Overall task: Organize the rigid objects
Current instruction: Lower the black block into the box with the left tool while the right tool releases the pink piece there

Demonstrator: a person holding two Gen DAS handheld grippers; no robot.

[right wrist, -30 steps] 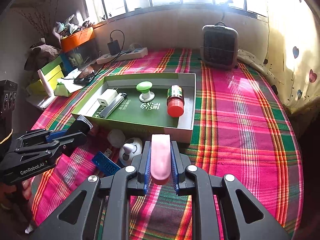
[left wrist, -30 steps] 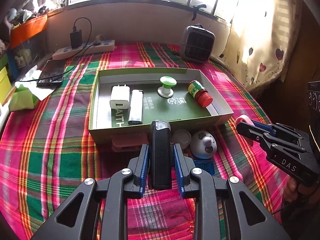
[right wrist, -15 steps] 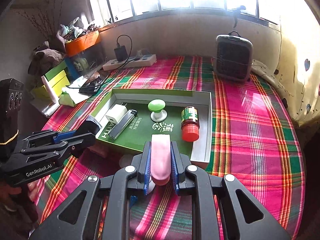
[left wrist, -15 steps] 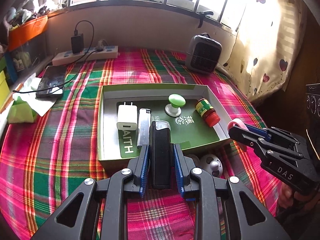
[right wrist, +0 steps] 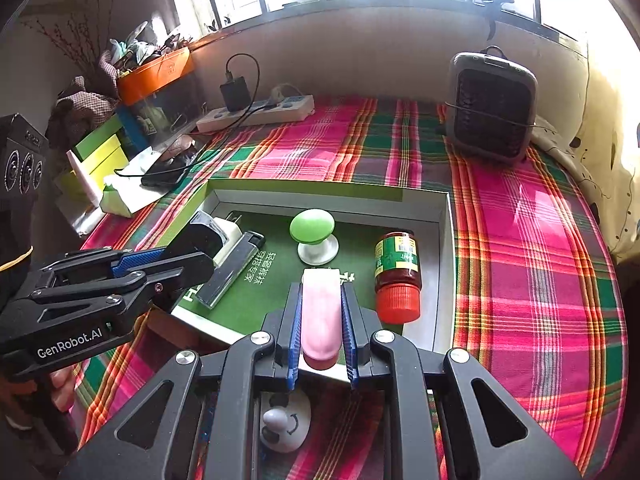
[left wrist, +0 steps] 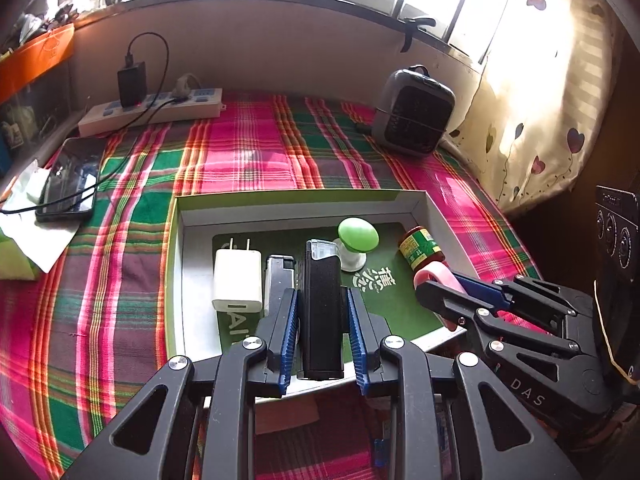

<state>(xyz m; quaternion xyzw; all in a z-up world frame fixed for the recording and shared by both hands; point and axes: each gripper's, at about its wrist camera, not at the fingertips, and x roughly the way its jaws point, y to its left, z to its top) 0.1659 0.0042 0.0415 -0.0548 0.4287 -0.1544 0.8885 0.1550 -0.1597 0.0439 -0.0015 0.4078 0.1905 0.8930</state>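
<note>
Here the left claw (left wrist: 322, 312) is clamped on a black lighter (left wrist: 322, 304), the right claw (right wrist: 320, 316) on a pink case (right wrist: 320, 316); both hang over the green tray (left wrist: 304, 196), whose white charger (left wrist: 237, 280) lies left of the left claw.

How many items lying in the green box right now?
4: white charger at left, silver lighter beside it, green knob mid-back, red-capped bottle at right. The held items may hide more.

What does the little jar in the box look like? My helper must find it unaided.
On the plaid cloth lies a shallow green box. The jar lies on its side along the box's right wall, beside the green knob. Only it has a red cap and a green and yellow label.
</note>
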